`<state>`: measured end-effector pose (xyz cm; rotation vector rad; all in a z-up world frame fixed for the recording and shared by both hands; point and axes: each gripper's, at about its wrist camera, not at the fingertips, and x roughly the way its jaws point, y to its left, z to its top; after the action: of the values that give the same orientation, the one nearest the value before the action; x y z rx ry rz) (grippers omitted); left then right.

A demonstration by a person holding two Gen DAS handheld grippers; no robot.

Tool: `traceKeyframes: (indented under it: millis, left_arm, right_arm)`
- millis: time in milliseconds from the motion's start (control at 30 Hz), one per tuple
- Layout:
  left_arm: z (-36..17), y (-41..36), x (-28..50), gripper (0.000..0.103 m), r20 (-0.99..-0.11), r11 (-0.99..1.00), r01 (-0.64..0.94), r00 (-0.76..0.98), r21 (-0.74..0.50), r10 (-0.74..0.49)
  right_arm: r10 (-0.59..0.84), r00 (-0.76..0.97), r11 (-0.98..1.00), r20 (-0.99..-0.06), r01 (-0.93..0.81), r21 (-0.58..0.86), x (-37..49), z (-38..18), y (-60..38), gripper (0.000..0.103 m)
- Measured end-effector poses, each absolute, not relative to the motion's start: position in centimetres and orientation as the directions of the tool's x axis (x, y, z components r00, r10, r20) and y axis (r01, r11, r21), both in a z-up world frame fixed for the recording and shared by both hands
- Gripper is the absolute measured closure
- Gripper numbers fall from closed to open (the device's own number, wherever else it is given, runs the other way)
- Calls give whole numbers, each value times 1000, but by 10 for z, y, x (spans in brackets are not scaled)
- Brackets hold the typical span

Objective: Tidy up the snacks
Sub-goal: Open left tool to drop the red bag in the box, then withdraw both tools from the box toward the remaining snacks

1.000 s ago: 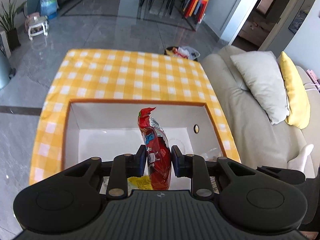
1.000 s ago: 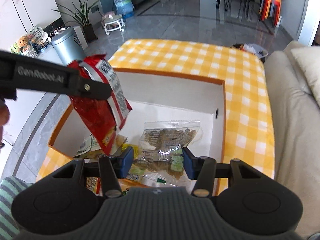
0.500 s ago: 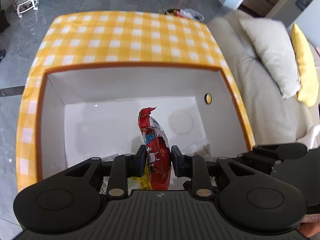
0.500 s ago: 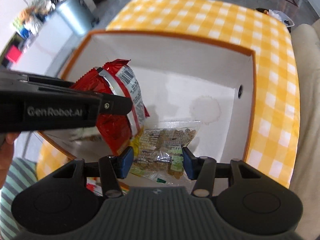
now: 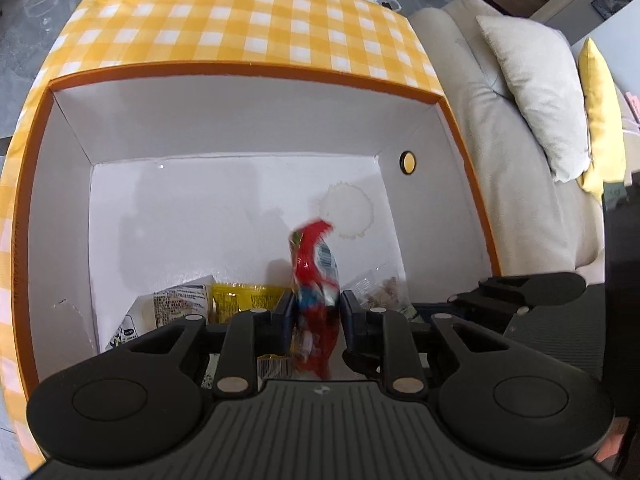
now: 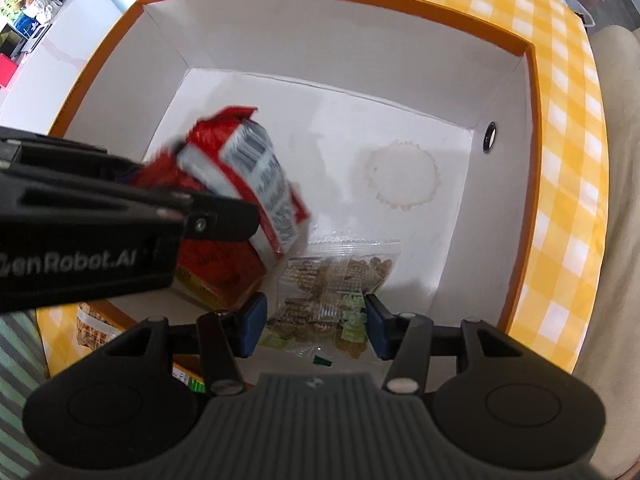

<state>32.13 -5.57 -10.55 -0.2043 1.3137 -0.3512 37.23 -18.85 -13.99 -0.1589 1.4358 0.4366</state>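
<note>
Lowered deeper into the white box (image 5: pixel 224 120) since a second earlier: left gripper (image 5: pixel 316 316), fingers clamped on the red snack bag (image 5: pixel 316 268), now blurred just above the floor. Held over the clear packet of brown snacks (image 6: pixel 332 288): right gripper (image 6: pixel 312 328), fingers apart. Also inside: yellow packet (image 5: pixel 244 296). Underneath, yellow checked tablecloth (image 5: pixel 240 20); alongside, beige sofa (image 5: pixel 512 184).

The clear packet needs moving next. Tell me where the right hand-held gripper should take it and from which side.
Probably its puffed middle, from above. The clear packet lies flat on the floor of the box, so no edge stands up to pinch. The open right hand-held gripper straddles its near end. Keep right: the red packet in the left hand-held gripper hangs over its left corner.
</note>
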Motion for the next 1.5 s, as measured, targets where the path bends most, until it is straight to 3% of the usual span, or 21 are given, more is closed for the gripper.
traceKeyframes:
  millis: [233,367,500,967,1067,1500]
  left_arm:
    - [-105,-58,318,77,-901,916,155,180,-370,-395]
    - [-99,-64,312,77,-879,892,176,170,-417,-445]
    - [-98,-72,310,77,-866,876,181,157,-447,-474]
    - [-75,-66,291,78,-870,901,186,242,-393,-429]
    - [-85,-71,293,86,-873,903,156,236,-399,-427]
    - [-113,-90,289,86,-915,945,120,236,-306,-326]
  right_arm:
    - [189,67,914,-980,-375,151,378,-140,-186,51]
    - [208,78,912,-975,-375,164,377,-131,-186,44]
    - [156,111,904,-982,-417,96,370,-119,-188,44]
    - [112,201,926,-973,-376,29,345,-87,-209,44]
    - [108,221,928,-969,-373,19,337,-79,-211,44]
    - [120,244,962,-962,-268,52,311,-65,-237,44]
